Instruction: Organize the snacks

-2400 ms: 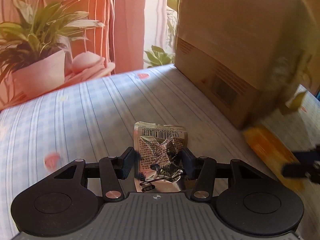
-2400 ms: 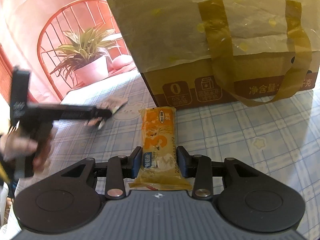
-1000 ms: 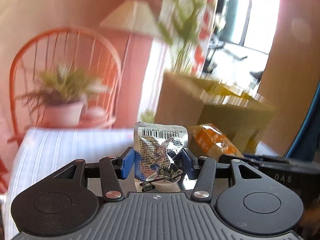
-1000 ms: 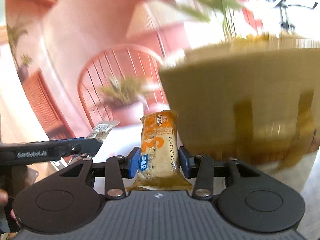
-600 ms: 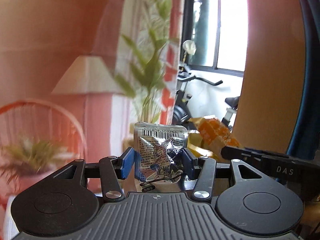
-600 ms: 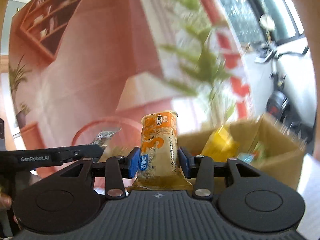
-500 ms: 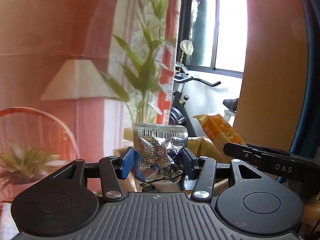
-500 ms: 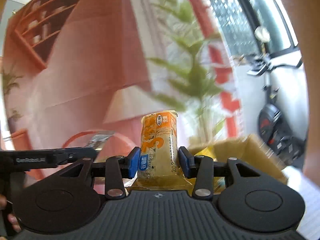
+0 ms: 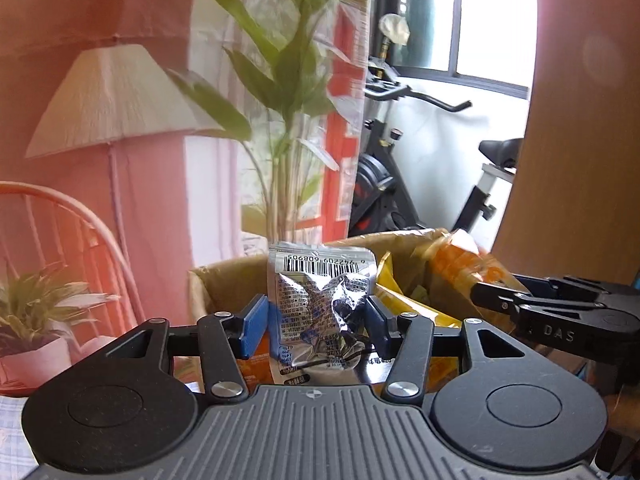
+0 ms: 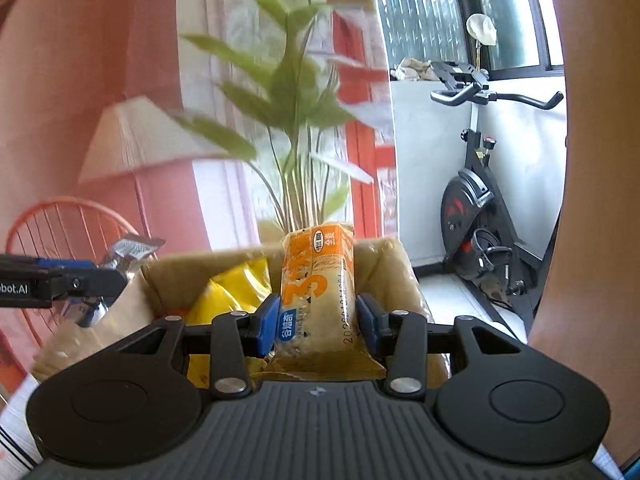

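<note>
My left gripper point(image 9: 316, 320) is shut on a crinkled silver snack packet point(image 9: 320, 300) with a barcode on top, held upright above the near rim of an open cardboard box point(image 9: 224, 276). My right gripper point(image 10: 316, 320) holds a long orange snack packet point(image 10: 318, 280) upright over the same box point(image 10: 384, 256); its jaws are opening, though the pads still touch the packet. Yellow bags point(image 10: 236, 288) lie inside the box. In each view the other gripper shows at the side: the right gripper point(image 9: 496, 292) with its orange packet point(image 9: 460, 264), and the left gripper point(image 10: 100, 280) with its silver packet point(image 10: 132, 248).
Behind the box rise a tall green plant point(image 9: 288, 80) and a white lamp shade point(image 9: 112, 96). An orange wire chair point(image 9: 60, 240) and a small potted plant point(image 9: 36, 320) are at the left. An exercise bike point(image 10: 480, 208) stands at the right, beside a wooden panel point(image 9: 580, 160).
Both grippers have lifted their packets off the checked tablecloth and carried them up over the open top of the box. The box's inside with yellow bags now shows.
</note>
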{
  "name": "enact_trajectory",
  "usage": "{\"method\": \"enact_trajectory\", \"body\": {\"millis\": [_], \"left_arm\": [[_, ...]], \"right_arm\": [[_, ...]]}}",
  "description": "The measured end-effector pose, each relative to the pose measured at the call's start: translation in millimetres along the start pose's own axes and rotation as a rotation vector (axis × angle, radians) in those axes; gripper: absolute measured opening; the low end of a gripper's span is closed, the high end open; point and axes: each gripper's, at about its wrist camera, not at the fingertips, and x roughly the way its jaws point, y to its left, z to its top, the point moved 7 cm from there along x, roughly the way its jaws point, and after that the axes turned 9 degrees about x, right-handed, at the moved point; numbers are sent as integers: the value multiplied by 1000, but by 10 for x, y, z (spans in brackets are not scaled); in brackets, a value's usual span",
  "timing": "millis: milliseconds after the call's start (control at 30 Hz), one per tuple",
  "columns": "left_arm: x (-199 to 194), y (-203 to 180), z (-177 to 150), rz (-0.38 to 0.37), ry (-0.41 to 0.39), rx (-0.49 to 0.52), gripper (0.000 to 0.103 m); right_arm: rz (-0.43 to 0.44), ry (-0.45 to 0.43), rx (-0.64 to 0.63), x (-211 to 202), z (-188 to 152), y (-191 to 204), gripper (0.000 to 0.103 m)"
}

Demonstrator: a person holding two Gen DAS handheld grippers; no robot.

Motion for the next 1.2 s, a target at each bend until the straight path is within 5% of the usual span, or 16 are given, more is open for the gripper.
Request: {"method": "enact_trajectory", "body": {"millis": [133,667,1033,1200], "left_arm": [[-56,-66,-15,6,14,79,73],[-1107,157,-168,42,-22,24,91],[-2005,283,-321,166,-87,-27,95],[-2351,268,-393,149,-120,-36,95]], "right_arm": [[13,-15,42,-48,26,-47,63],[85,-44,-23,-763,106,594,103],[144,-44,24,-1340,31,999,103],[128,-76,-1,-1658,-38,1204,103]]}}
